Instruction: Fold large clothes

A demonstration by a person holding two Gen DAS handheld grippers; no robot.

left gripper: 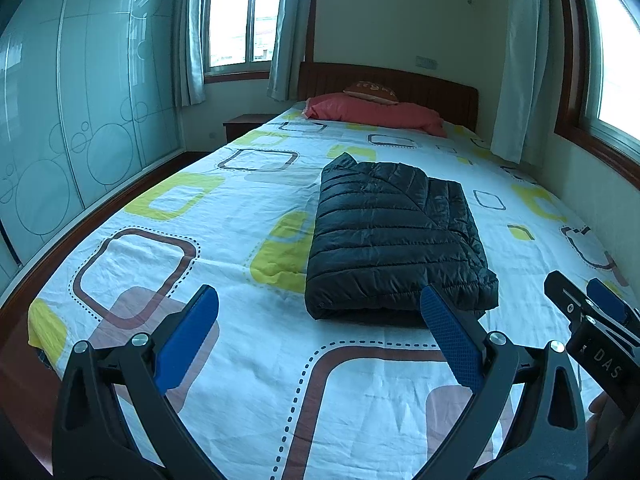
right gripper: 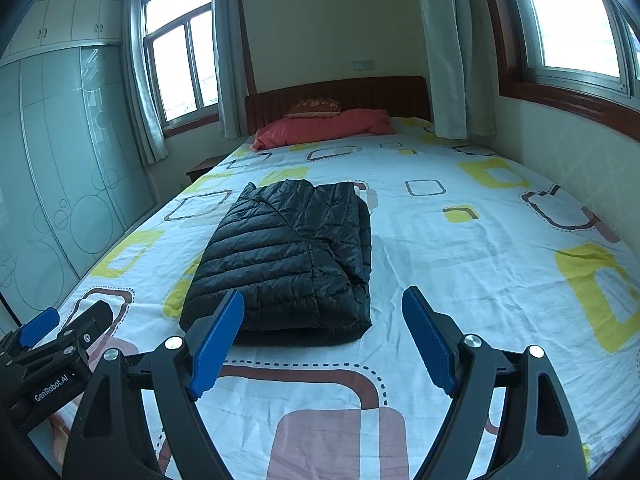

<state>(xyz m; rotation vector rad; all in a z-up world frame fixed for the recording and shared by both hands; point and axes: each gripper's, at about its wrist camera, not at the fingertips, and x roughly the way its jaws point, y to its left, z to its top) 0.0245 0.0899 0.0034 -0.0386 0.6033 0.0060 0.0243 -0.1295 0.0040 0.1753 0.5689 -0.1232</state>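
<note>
From the left wrist camera, the left gripper (left gripper: 318, 336) hangs above the near end of the bed with its two blue-padded black fingers spread wide and nothing between them. Ahead of it, the black quilted puffer jacket (left gripper: 394, 236) lies folded into a thick rectangular bundle on the white bedsheet printed with yellow, brown and grey rounded squares (left gripper: 224, 216). The jacket sits beyond the fingertips and toward the right-hand finger, whose tip overlaps the bundle's near edge in this view; whether it touches the fabric cannot be told. The right gripper (left gripper: 592, 304) shows at the right edge, just beside the left one, too cropped here to read its opening. At the head of the bed a salmon-pink pillow (left gripper: 376, 114) rests against the dark wooden headboard (left gripper: 432, 88).

From the right wrist camera, the right gripper (right gripper: 322, 334) is likewise wide apart and empty above the sheet (right gripper: 460, 248). The folded jacket (right gripper: 288, 256) lies ahead and toward the left-hand finger, whose tip overlaps its near edge. The left gripper (right gripper: 60, 328) appears at the lower left, beside the jacket's near left corner.
</note>
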